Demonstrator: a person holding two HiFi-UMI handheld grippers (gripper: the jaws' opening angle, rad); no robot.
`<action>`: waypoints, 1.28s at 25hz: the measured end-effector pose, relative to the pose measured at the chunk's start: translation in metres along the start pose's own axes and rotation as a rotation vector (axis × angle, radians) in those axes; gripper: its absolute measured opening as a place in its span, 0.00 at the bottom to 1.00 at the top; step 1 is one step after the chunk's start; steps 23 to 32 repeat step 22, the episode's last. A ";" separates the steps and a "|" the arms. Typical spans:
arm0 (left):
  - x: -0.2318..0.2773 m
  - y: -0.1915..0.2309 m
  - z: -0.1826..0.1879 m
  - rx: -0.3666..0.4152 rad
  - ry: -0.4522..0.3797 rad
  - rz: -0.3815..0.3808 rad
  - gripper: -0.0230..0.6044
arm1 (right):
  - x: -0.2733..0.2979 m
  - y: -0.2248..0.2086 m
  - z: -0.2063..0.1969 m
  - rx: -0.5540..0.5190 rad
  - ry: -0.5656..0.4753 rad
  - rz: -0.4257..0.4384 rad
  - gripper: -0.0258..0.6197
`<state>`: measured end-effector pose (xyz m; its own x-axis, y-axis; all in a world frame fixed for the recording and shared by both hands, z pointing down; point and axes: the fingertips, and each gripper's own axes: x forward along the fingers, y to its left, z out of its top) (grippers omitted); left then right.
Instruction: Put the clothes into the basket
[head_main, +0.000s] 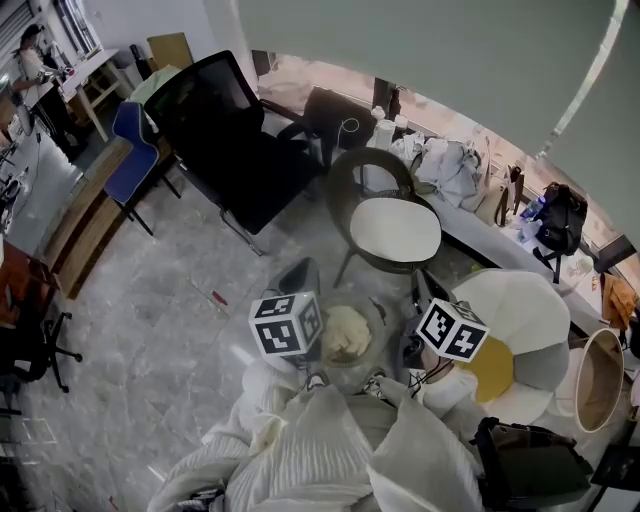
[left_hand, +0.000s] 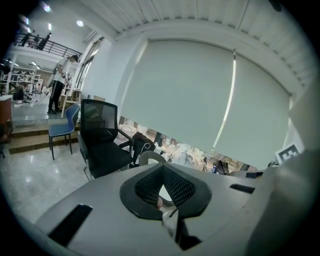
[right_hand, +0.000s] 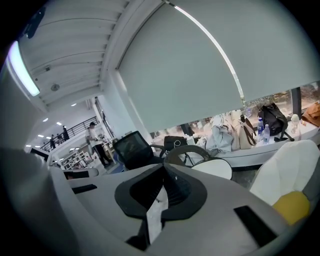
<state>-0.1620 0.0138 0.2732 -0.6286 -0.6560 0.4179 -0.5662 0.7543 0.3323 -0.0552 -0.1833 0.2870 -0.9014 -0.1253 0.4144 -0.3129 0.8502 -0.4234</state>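
Observation:
A white ribbed garment (head_main: 300, 450) lies bunched at the bottom of the head view, close to me. Both grippers point forward over it, each under its marker cube. My left gripper (head_main: 300, 282) (left_hand: 162, 194) is shut, and a thin bit of pale cloth shows between its jaws. A white strip of the garment (right_hand: 154, 220) is pinched in my right gripper (head_main: 425, 295) (right_hand: 161, 187), which is shut too. Between the two grippers, on the floor, stands a round basket (head_main: 377, 322) with a cream cloth (head_main: 345, 333) in it.
A black office chair (head_main: 225, 130) stands ahead to the left and a round chair with a white seat (head_main: 395, 230) straight ahead. At the right are a white flower-shaped cushion (head_main: 520, 310), a wood-rimmed round basket (head_main: 598, 380) and a black bag (head_main: 530, 460).

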 end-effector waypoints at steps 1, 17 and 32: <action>-0.001 0.000 -0.001 0.001 0.001 -0.001 0.03 | -0.001 -0.001 0.000 0.002 0.000 -0.003 0.08; -0.009 -0.001 -0.004 0.002 -0.001 -0.010 0.03 | -0.012 0.001 -0.004 -0.015 0.005 -0.017 0.08; -0.012 0.000 -0.007 -0.002 0.007 -0.010 0.03 | -0.015 0.001 -0.005 -0.008 0.007 -0.022 0.08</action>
